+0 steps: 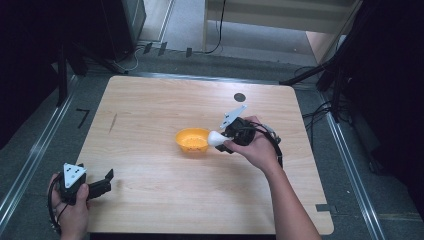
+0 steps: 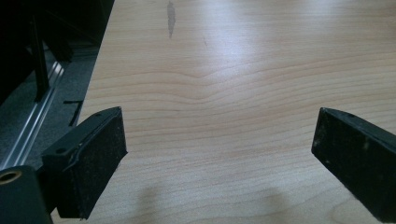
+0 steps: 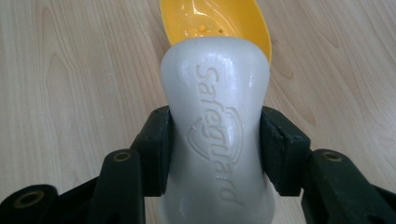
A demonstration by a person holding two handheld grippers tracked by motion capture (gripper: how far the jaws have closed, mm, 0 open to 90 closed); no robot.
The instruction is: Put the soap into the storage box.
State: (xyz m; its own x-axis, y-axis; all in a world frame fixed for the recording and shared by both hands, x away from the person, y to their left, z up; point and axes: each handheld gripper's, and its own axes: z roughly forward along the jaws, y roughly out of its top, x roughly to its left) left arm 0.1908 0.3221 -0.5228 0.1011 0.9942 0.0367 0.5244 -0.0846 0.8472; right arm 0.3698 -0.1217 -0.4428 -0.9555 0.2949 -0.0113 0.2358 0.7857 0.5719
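Wide open wood across the tabletop (image 1: 150,100): the whole left half and the far strip lie bare, easy passage for any claw. Dead centre sits 1 obstacle, the yellow bowl (image 1: 192,140), with the right claw (image 1: 220,139) and its white soap bar (image 1: 216,138) crowding its right rim. Left claw (image 1: 107,176) parks at the near-left corner, bare wood ahead.

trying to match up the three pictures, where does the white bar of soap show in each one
High view: the white bar of soap sits right of centre, clamped in the right gripper, its free end at the yellow plastic bowl.
Right gripper view: the soap stands in the middle, pressed between the two black jaws.
Left gripper view: no soap here, just open jaws over the wooden table.
Shared landmark: the yellow bowl, just beyond the soap.
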